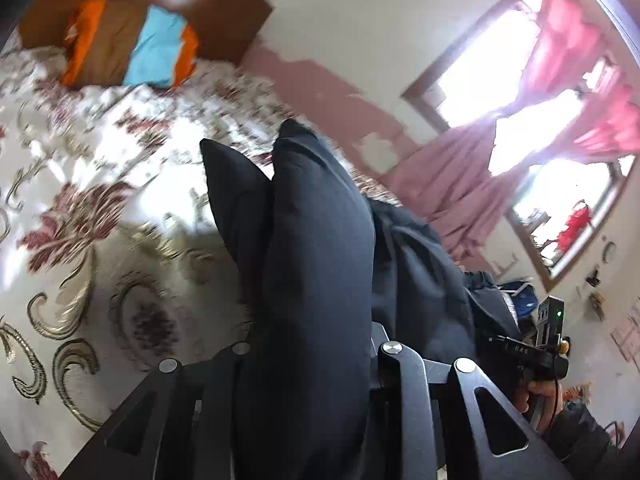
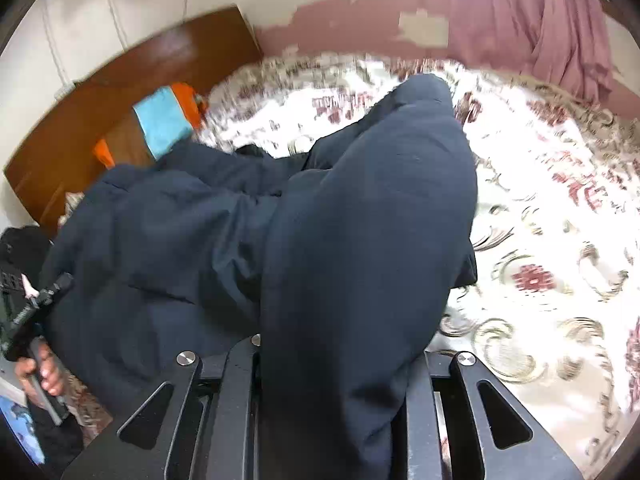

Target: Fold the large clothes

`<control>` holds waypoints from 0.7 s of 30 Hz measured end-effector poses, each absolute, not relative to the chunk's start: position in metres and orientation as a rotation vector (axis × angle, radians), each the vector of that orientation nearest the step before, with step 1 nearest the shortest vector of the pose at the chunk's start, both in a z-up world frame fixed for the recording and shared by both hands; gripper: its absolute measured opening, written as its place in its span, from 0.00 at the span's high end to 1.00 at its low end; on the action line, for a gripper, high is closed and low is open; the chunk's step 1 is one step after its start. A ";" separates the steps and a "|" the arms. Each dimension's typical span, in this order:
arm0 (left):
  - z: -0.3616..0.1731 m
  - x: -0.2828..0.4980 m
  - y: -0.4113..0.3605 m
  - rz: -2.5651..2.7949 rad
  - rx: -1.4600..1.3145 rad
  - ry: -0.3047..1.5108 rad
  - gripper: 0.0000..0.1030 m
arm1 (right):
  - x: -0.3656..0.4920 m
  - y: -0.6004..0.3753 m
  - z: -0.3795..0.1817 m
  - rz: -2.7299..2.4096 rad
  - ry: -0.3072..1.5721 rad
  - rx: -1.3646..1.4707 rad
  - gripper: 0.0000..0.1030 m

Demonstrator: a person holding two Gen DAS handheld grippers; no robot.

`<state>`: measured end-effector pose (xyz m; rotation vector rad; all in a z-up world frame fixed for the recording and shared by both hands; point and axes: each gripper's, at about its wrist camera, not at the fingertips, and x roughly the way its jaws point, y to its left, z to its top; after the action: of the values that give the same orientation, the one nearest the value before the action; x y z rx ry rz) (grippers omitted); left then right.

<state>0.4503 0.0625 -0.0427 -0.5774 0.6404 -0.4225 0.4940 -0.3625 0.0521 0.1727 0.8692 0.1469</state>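
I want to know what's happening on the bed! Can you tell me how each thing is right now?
Dark garment: bunched, lifted off the bed at two spots, rest draped.
Left tongs: shut on the dark garment.
Right tongs: shut on the dark garment.
Floral bedspread: spread over the bed.
Striped pillow: leaning on the headboard.
Pink curtains: pulled aside, window bright.

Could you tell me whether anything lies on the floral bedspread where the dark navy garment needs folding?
Nothing visible: the dark navy garment hangs over bare floral bedspread; the orange-and-blue pillow sits far off by the headboard.
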 end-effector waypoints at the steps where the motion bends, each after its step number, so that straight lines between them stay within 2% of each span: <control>1: -0.037 0.446 0.058 -0.437 -0.569 0.624 0.75 | 0.486 -0.366 0.061 0.147 0.857 0.172 0.82; 4: -0.023 0.435 0.044 -0.483 -0.561 0.586 0.75 | 0.455 -0.380 0.092 0.126 0.806 0.149 0.82; 11: -0.010 0.420 -0.007 -0.612 -0.495 0.565 0.75 | 0.418 -0.407 0.113 0.021 0.749 0.150 0.82; 14: -0.013 0.417 -0.033 -0.658 -0.439 0.581 0.75 | 0.406 -0.425 0.103 -0.025 0.739 0.171 0.82; 17: -0.025 0.420 -0.056 -0.687 -0.385 0.627 0.75 | 0.404 -0.449 0.070 -0.082 0.780 0.207 0.82; 21: -0.043 0.430 -0.066 -0.655 -0.345 0.692 0.75 | 0.399 -0.468 0.041 -0.114 0.739 0.280 0.74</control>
<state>0.4302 -0.0655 -0.0425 -0.3454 0.6924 -0.6546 0.3994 -0.4675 0.0409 0.2797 0.7386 -0.1145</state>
